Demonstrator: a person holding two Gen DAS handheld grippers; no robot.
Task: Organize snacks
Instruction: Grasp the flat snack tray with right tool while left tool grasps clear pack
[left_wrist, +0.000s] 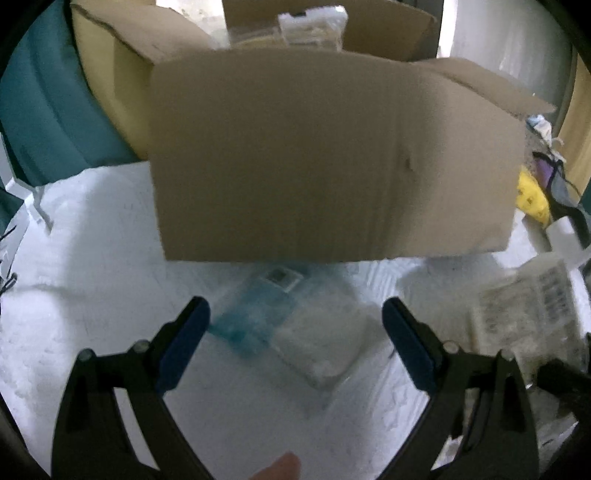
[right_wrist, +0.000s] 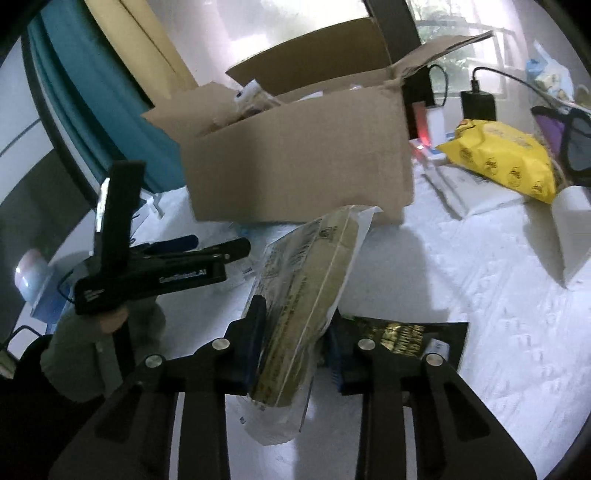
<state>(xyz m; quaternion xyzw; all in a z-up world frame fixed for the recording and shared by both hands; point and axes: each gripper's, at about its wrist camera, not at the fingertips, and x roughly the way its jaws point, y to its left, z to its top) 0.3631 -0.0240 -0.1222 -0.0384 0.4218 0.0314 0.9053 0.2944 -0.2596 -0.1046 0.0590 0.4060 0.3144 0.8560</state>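
My right claw (right_wrist: 295, 343) pinches a long cracker packet (right_wrist: 306, 295) clear of the white cloth (right_wrist: 480, 295), its long axis pointing away from me toward the open cardboard box (right_wrist: 295, 162). My left claw (left_wrist: 295, 332) hangs spread over a blue-tinted packet (left_wrist: 255, 314) lying just before the box's near wall, with bare cloth around it.

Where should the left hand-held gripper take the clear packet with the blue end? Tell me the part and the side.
Probably across its narrow width at the blue end, coming down from above. The clear packet lies flat and diagonal on the white cloth, so the open left hand-held gripper would need to roll to square its fingers to the long edges.
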